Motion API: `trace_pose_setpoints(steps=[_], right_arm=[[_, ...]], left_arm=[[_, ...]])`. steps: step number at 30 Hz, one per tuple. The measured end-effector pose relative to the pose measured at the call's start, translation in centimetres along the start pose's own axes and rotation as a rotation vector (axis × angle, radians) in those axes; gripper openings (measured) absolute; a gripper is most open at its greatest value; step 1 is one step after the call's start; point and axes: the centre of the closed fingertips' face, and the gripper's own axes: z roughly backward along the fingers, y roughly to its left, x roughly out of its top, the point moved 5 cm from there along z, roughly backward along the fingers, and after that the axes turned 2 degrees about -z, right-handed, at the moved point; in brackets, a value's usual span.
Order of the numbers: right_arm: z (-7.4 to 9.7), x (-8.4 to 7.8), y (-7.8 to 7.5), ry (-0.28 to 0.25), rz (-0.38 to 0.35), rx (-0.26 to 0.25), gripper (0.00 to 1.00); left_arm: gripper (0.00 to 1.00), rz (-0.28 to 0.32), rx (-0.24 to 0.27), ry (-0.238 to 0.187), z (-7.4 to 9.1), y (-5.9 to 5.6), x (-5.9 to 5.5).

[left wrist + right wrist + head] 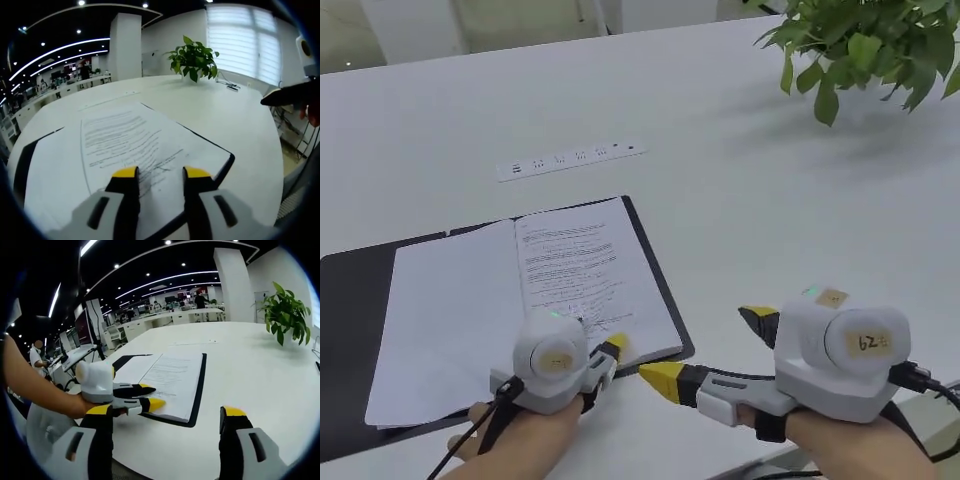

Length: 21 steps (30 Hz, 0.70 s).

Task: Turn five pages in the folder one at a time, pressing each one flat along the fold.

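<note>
A white table (760, 210) carries an open black folder (355, 300). Beyond it sit a socket strip (570, 160) and a leafy plant (865, 45).

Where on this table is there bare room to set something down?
Widest bare table: right of the open folder, up to the potted plant. A narrower band lies between folder and power strip. Crowded at the near edge, where left gripper and right gripper sit by the folder's corner.

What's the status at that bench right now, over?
Left gripper open, over near edge of printed page. Right gripper wide open, beside the open folder. Plant and power strip well clear.
</note>
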Motion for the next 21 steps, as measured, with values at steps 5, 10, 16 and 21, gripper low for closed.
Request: trace_pose_setpoints(steps=[5, 10, 16, 21], right_arm=[[-0.1, -0.1, 0.1, 0.007, 0.007, -0.002, 0.88], [-0.3, -0.1, 0.2, 0.020, 0.025, 0.001, 0.87], [-1.1, 0.7, 1.1, 0.013, -0.019, 0.039, 0.82], [-3.0, 0.3, 2.2, 0.038, -0.289, 0.116, 0.57]], left_arm=[[0.15, 0.010, 0.025, 0.013, 0.0, 0.7, 0.1], [0.06, -0.022, 0.013, 0.033, 0.0, 1.1, 0.2], [0.02, 0.039, -0.004, 0.041, -0.1, 1.0, 0.3], [0.02, 0.047, -0.014, 0.043, -0.1, 0.9, 0.3]])
